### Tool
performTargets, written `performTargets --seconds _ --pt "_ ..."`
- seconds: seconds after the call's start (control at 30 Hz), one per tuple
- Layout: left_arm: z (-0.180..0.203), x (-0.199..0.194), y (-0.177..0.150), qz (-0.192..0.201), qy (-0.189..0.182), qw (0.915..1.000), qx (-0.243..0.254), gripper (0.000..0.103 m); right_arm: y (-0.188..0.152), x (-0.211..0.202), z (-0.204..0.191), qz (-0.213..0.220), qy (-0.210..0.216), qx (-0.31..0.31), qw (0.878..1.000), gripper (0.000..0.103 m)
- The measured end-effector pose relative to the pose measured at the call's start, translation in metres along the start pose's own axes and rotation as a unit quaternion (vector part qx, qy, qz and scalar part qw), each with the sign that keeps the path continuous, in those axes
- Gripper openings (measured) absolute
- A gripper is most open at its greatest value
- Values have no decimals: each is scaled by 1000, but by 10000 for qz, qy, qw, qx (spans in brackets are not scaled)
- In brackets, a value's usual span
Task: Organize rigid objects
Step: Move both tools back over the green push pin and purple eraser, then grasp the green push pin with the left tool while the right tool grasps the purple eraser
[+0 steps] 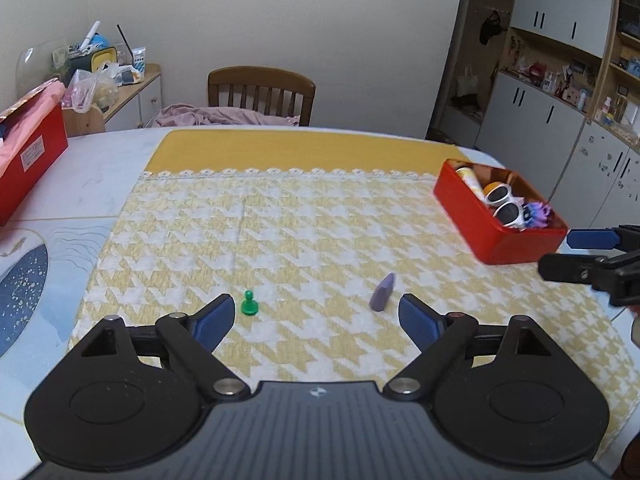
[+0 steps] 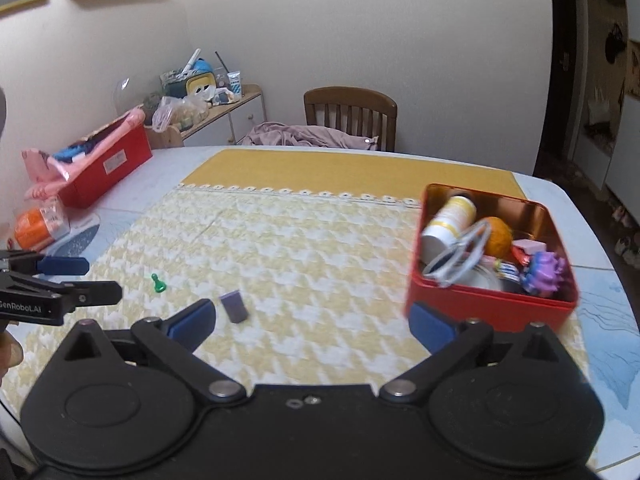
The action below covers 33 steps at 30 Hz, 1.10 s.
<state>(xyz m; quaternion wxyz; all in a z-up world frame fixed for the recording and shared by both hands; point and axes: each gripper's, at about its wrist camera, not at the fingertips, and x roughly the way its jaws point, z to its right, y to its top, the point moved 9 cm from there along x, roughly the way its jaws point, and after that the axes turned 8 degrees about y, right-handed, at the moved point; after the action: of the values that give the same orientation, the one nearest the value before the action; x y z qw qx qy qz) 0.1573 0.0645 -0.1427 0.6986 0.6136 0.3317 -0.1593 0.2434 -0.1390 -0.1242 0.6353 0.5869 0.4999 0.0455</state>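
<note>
I have the table (image 1: 100, 168), with its yellow-and-white houndstooth cloth (image 1: 304, 232), spread out ahead of both claws. The open red metal tin (image 2: 480, 304) sits just ahead of my right claw (image 2: 312, 322), off its right finger. It already holds a white-and-yellow bottle, white-framed sunglasses (image 1: 505, 206), an orange ball and a purple spiky toy, so I judge the sorting is well along.

Both claws are released and empty. Two loose pieces remain on the cloth. The small purple-grey rectangular block (image 1: 383, 293) lies just ahead of my left claw (image 1: 316, 318), close to its right finger; from the right claw it lies just past the left finger. The little green plastic pawn (image 1: 249, 303) stands upright just beyond the left claw's left finger.

I reckon I am between picks. Next I would need to bring one claw down over the block, straddle its narrow sides, clench, then carry it over to the tin. The pawn is tiny and may tip.
</note>
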Motion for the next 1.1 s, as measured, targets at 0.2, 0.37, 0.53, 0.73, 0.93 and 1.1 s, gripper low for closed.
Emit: performTargets --seconds 0.2,0.37,0.53,0.73,0.93,1.1 --pt "-18 34 -4 -35 112 9999 3 89 -10 55 -31 -123 131 -191 9997 103" --pt "-27 64 -6 -98 191 9998 4 89 -16 89 -43 -285 108 -394 9988 100" --pt "-31 83 -9 -91 237 9997 46 89 -17 112 -46 -481 76 -566 9972 87" --pt "-30 96 -12 -99 308 9993 164 69 -20 127 -50 -638 66 -700 9955 65" --pt "-31 103 -16 -192 438 9986 238 38 -23 135 -54 -762 159 -725 9943 36" --pt "-34 104 -14 -217 557 9979 262 17 -25 140 -52 -854 140 -688 9939 20"
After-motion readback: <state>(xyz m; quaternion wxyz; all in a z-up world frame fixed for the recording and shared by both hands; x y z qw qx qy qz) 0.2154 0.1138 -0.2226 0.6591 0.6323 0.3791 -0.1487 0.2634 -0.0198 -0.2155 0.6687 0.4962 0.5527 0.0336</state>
